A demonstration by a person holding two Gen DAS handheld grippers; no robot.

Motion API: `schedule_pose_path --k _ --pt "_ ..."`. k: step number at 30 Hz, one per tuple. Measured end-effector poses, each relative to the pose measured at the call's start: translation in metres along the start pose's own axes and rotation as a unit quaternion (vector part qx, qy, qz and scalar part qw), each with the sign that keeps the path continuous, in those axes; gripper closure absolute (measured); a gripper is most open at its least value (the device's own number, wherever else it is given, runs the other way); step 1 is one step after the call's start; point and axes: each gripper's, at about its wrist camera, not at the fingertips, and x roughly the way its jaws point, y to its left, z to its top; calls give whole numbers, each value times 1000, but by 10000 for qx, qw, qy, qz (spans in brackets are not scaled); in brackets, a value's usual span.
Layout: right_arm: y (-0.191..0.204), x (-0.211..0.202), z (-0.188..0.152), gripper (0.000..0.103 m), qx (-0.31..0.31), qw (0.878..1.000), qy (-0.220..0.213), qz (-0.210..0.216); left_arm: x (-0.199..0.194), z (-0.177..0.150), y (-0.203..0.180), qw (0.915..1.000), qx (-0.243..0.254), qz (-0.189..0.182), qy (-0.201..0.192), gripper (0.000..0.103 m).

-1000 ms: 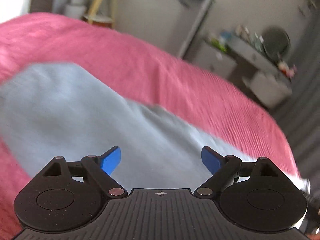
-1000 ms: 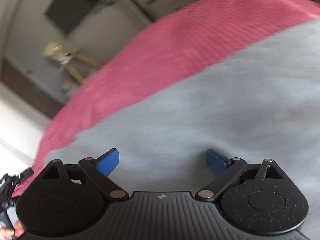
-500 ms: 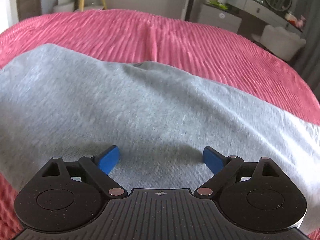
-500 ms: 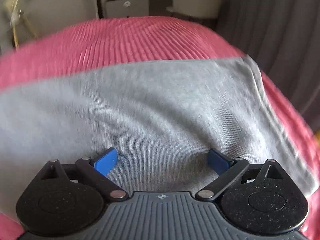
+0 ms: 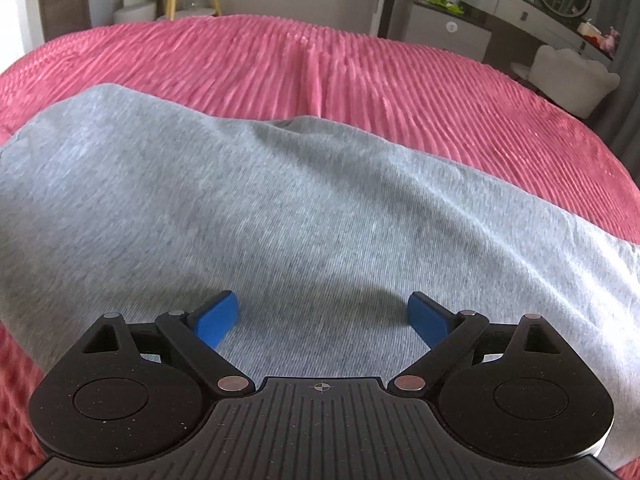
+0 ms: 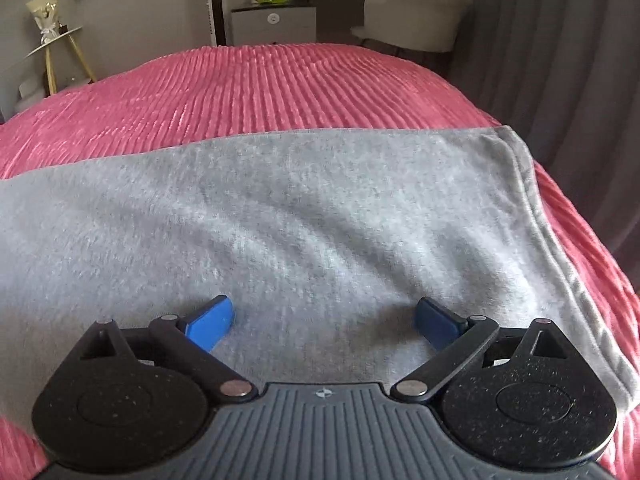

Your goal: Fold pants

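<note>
Gray pants [image 5: 304, 216] lie spread, apparently flat, on the pink ribbed bed [image 5: 360, 80].

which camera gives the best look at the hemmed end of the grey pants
The right wrist view: the hem of the grey pants runs in full down its right side on the pink bedspread. The left wrist view shows only plain grey cloth, with no clear hem.

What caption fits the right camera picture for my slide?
Open right gripper over grey pants spread on a pink bed.
</note>
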Motion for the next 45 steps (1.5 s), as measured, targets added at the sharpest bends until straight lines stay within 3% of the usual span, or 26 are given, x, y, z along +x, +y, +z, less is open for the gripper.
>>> schedule_pose_path --k 2,4,7,8,13,19,22,24,26,27,29,32,35,43,44,45 --pt "-2 1 2 5 -16 9997 -30 -242 1 0 1 10000 -20 7 12 7" --pt "-11 -2 2 6 58 9963 -82 -854 1 0 1 10000 -12 21 18 7" --pt "-41 -16 -2 6 736 9775 -145 -1969 1 0 0 10000 18 43 28 6" --pt "-53 -24 -6 6 1068 9721 -214 -2078 1 0 -1 10000 26 48 34 6" --pt "-100 -76 -46 7 2891 9479 -747 -1111 4 1 -1 9999 58 71 42 5" --pt "-117 -92 -79 16 3746 9222 -850 -451 1 0 0 10000 50 33 24 5" --pt "-123 -84 -79 38 4063 9106 -753 -70 -11 -3 0 9996 97 -256 -56 5" --pt "-124 -81 -80 43 4261 9018 -697 175 -21 -7 -4 9983 258 -446 -257 5" --pt "-125 -74 -82 45 4350 8980 -642 156 -24 -10 -12 9973 518 -401 -338 5" --pt "-126 -72 -83 52 4374 8974 -576 71 -24 -12 -17 9969 637 -337 -321 5" --pt "-128 -70 -85 57 4466 8931 -547 7 -24 -15 -23 9954 838 -387 -271 5" --pt "-129 -73 -88 57 4535 8891 -605 167 -25 -18 -30 9925 1048 -592 -231 5" --pt "-135 -69 -89 57 4617 8848 -611 172 -23 -21 -37 9904 1265 -513 -201 5" --pt "-161 -43 -85 55 5123 8547 -652 525 -16 -19 -31 9934 1021 -518 -54 5" --pt "-163 -41 -84 61 5165 8517 -676 566 -15 -19 -30 9938 979 -520 -23 5" --pt "-165 -38 -83 74 5202 8493 -693 578 -14 -18 -29 9944 931 -504 4 5"
